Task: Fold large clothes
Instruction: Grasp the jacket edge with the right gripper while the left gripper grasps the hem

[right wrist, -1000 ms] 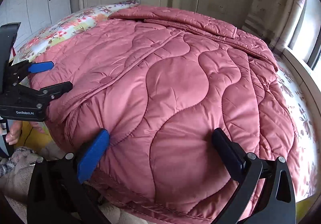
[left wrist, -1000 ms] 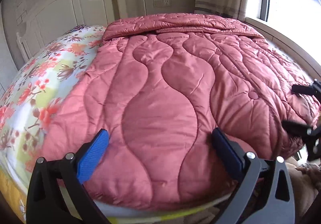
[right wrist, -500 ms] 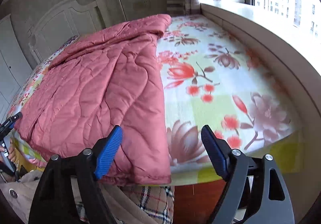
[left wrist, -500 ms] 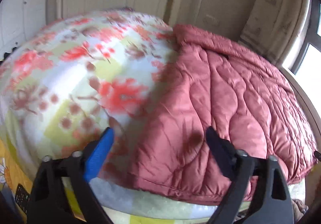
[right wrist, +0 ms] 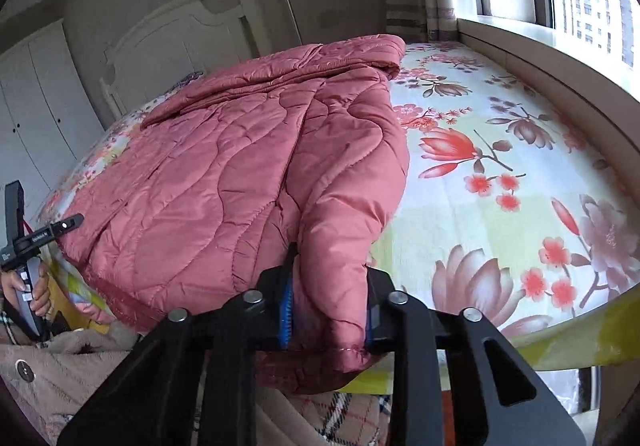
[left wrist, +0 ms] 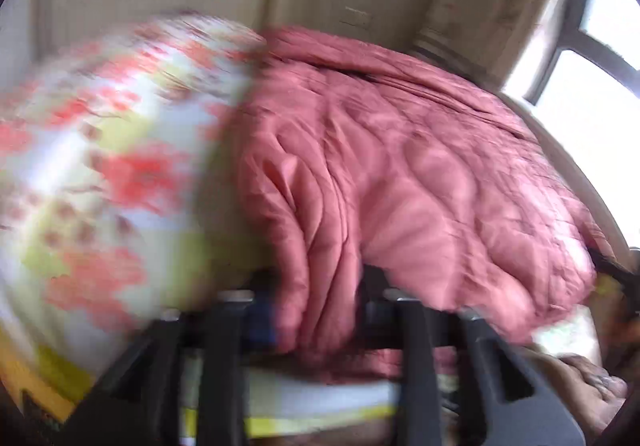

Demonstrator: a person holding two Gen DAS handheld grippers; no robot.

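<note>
My right gripper (right wrist: 328,310) is closing its jaws on the near right corner of the pink quilted coat (right wrist: 248,174), a thick bunch of padded cloth already pressed between the blue pads. My left gripper (left wrist: 316,314) is closing the same way on the coat's (left wrist: 400,182) near left corner; that view is smeared by motion, but the fabric plainly stands between the fingers. In the right view the left gripper (right wrist: 36,242) shows at the far left edge, held in my hand (right wrist: 28,286).

So I judge this to be the grasping step, both bottom corners taken at once. The next move calls for lifting the two corners together and carrying the hem toward the headboard (right wrist: 168,42) (evenly, or the fold goes crooked).

The coat lies spread on the floral bedsheet (right wrist: 500,150), hem toward me at the bed's near edge. It is puffy, glossy, stitched in wavy lines, and creased where I pinch it.
</note>
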